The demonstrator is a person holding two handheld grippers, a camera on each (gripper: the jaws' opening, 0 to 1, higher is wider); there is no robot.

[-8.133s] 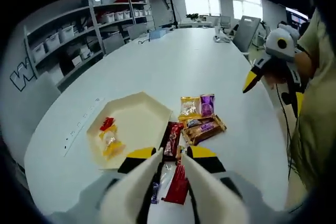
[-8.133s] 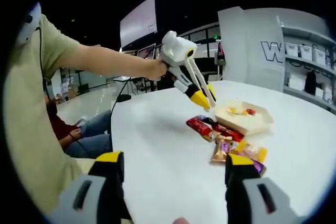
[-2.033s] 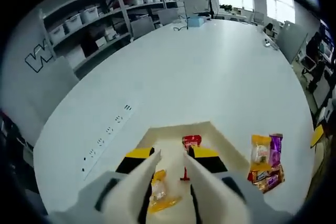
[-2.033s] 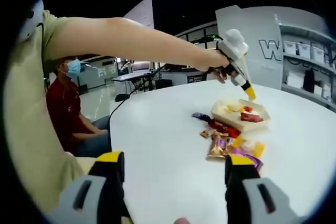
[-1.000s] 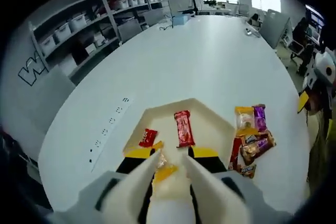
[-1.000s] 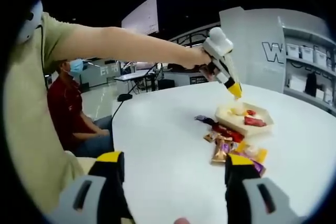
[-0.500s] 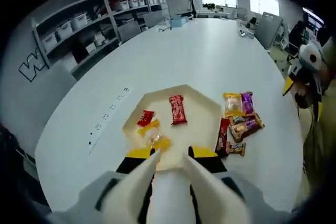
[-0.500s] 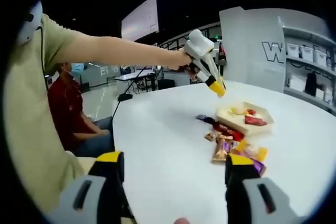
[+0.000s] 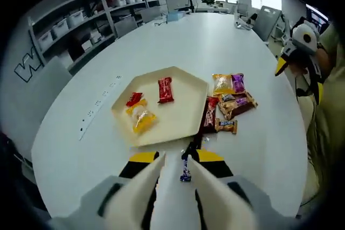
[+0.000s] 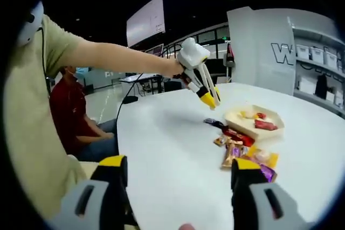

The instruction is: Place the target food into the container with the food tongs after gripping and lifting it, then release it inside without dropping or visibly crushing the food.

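Observation:
A cream hexagonal tray [image 9: 178, 125] lies on the white table and holds a red bar [image 9: 165, 90], a small red packet [image 9: 133, 99] and a yellow packet [image 9: 141, 120]. To its right lies a pile of wrapped snacks [image 9: 229, 103]. A dark blue wrapper [image 9: 186, 168] lies on the table just beyond my left gripper's tips. My left gripper [image 9: 177, 157] is open and holds nothing, near the tray's closest edge. In the right gripper view the left gripper [image 10: 209, 99] hovers above the table, left of the tray [image 10: 253, 121]. My right gripper [image 10: 178, 165] is wide open over bare table, well short of the snacks [image 10: 240, 149].
Shelving with storage boxes [image 9: 70, 22] runs along the wall at the left. A strip of sockets [image 9: 99, 103] is set in the table beside the tray. A seated person in red [image 10: 67, 117] is off the table's far side.
The red bar, outside the tray 8 seconds ago, now lies in it. My left gripper has pulled back from over the tray to its near edge. The right gripper has stayed put.

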